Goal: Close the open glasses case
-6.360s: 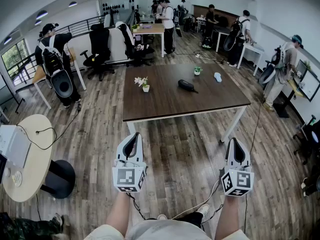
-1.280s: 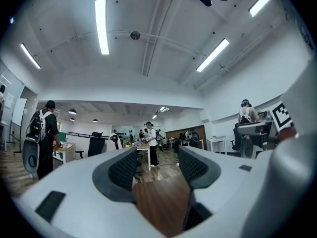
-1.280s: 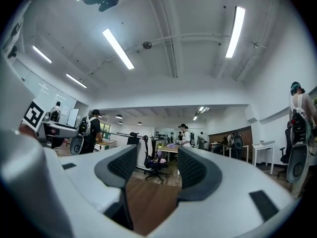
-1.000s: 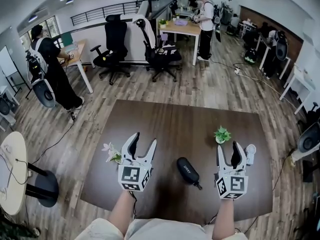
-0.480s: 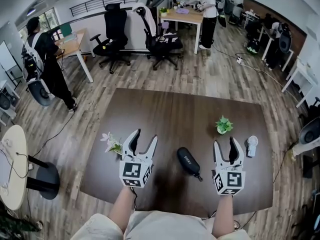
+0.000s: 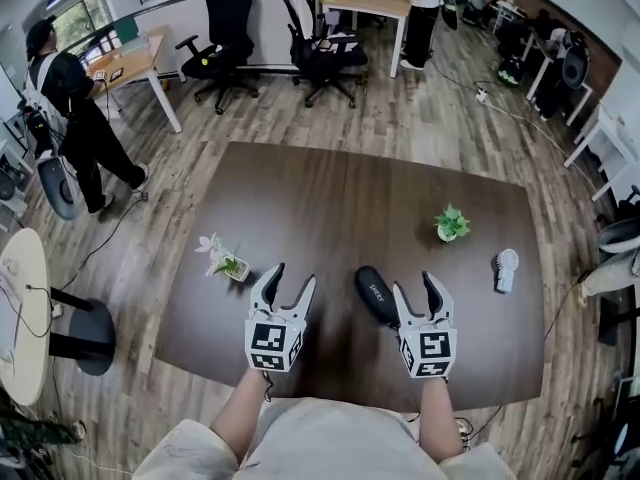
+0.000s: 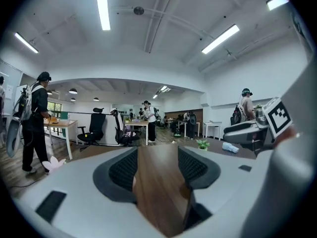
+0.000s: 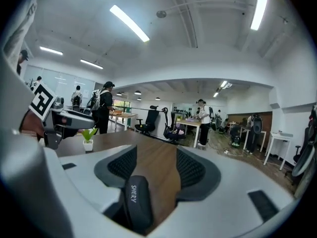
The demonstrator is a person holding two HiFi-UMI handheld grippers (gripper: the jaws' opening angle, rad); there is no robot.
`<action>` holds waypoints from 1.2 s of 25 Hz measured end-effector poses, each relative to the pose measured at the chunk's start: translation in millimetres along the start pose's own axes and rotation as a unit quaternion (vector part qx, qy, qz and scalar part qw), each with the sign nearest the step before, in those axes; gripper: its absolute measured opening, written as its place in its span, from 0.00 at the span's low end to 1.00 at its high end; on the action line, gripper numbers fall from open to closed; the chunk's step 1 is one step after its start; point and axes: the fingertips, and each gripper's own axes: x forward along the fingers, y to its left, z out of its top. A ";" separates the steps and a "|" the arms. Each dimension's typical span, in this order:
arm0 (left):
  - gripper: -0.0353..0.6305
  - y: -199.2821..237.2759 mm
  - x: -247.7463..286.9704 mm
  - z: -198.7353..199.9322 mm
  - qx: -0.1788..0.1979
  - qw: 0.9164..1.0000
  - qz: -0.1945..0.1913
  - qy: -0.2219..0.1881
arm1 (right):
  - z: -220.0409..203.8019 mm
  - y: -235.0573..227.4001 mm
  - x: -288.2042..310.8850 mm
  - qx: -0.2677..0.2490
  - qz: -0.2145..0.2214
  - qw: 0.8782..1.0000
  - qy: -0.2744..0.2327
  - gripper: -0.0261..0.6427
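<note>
The left gripper (image 6: 291, 277) has sunk toward the table (image 6: 300, 188), jaws apart over bare wood. Just right of it, near the front edge, lies the case (image 6: 374, 292). The right gripper (image 6: 416, 286) has dropped and slid up to it, jaws apart, the case's near end inside them by the left jaw, unpressed. The approach looks finished; closing is still to do.

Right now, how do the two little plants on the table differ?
The flowering plant has pale blossoms; the green plant shows only leaves. The flowering plant spreads sideways; the green plant is a compact upright tuft. Both are small, potted, on the dark table.
</note>
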 end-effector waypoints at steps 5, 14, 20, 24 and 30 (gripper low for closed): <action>0.44 -11.6 -4.9 -30.4 -0.003 1.000 -0.010 0.026 | -38.5 28.2 11.0 -0.007 0.032 0.998 0.051 0.42; 0.44 -25.5 -14.6 -57.9 -0.019 0.998 -0.024 0.055 | -109.8 79.6 14.7 -0.087 0.102 0.977 0.163 0.43; 0.44 -26.8 -15.8 -65.0 -0.021 0.997 -0.027 0.062 | -141.9 86.8 21.1 -0.144 0.102 0.962 0.207 0.44; 0.44 -26.8 -15.1 -63.9 -0.021 0.997 -0.029 0.062 | -143.3 77.2 27.6 -0.155 0.084 0.962 0.208 0.44; 0.44 -31.3 -13.3 -66.2 -0.018 0.997 -0.036 0.064 | -151.6 53.7 37.3 -0.177 0.060 0.956 0.226 0.48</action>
